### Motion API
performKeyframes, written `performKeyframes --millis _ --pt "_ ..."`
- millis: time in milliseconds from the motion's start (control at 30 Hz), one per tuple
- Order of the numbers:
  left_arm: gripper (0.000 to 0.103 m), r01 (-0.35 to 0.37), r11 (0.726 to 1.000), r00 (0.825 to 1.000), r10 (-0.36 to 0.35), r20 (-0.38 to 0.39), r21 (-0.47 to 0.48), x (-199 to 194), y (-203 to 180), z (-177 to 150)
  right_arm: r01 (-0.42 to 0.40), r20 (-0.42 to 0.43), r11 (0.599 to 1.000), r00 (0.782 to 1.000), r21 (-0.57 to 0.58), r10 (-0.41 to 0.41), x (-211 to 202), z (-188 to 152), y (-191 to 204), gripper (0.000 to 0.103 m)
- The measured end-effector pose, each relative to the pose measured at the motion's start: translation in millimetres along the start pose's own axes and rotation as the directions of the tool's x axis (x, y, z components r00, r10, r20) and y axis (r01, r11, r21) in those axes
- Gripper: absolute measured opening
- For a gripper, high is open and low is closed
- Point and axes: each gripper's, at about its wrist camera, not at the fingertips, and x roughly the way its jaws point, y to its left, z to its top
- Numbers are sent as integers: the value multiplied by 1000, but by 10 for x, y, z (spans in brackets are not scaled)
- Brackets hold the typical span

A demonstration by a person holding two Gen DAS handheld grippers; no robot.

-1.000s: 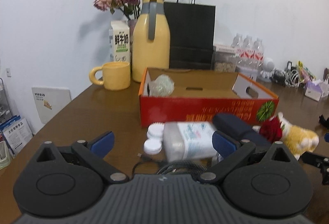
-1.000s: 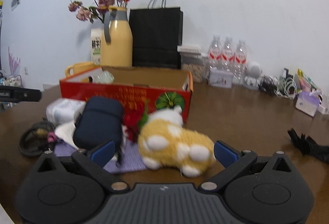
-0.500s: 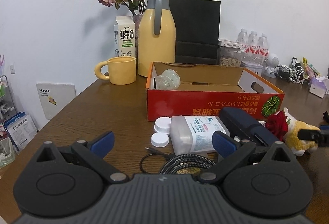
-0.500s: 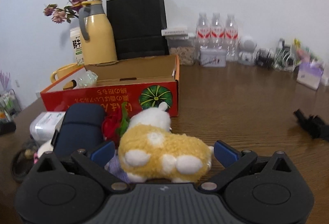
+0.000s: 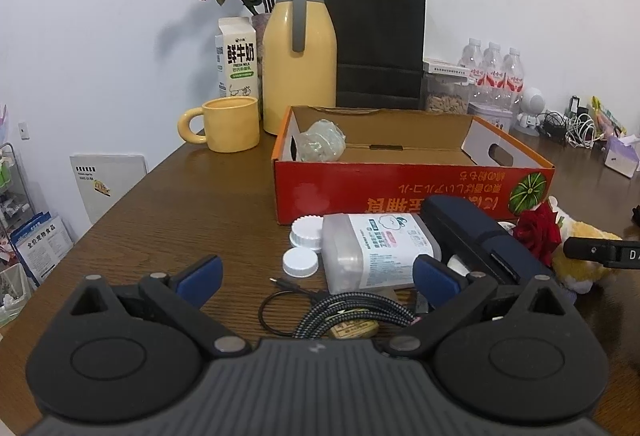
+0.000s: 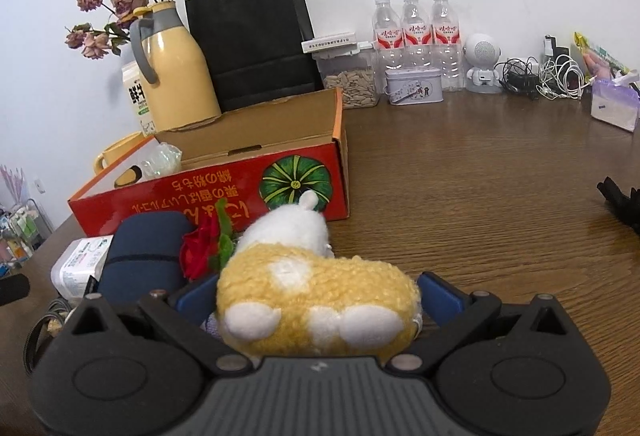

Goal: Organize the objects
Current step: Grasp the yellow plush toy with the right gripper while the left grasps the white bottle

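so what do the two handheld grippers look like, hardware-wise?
Both match: left gripper and right gripper have a ribbed dark grey body, two black round-hubbed linkage arms with silver pivot pins, and blue fingertip pads. No cables or sleeves visible.

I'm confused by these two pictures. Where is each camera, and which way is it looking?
Left wrist: rides on the left claw, low over the table, facing the red box, yellow jug and mug; both blue-tipped fingers show, spread wide.
Right wrist: rides on the right claw, facing the same box from its pumpkin end; its fingers flank the plush toy.
Shared: the box, jug, black bag, blue case, red rose.
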Motion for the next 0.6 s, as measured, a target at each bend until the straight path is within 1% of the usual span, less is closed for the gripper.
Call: performKeyframes --millis 100,267,433,600 --pt "103 0 1000 1000 0 -14 5 51 -52 9 -19 33 1000 999 9 19 -43 -33 -27 98" --pt "103 2 1000 999 -1 -34 14 157 -139 49 -28 87 1000 996 12 27 -134 -35 -40 91" --pt "103 7 999 997 -5 -75 33 346 -242 139 -13 167 1000 986 -6 14 -261 -55 -14 90" --pt "103 21 999 994 -16 -109 40 519 -339 203 -1 220 999 975 -33 8 -351 -69 23 90"
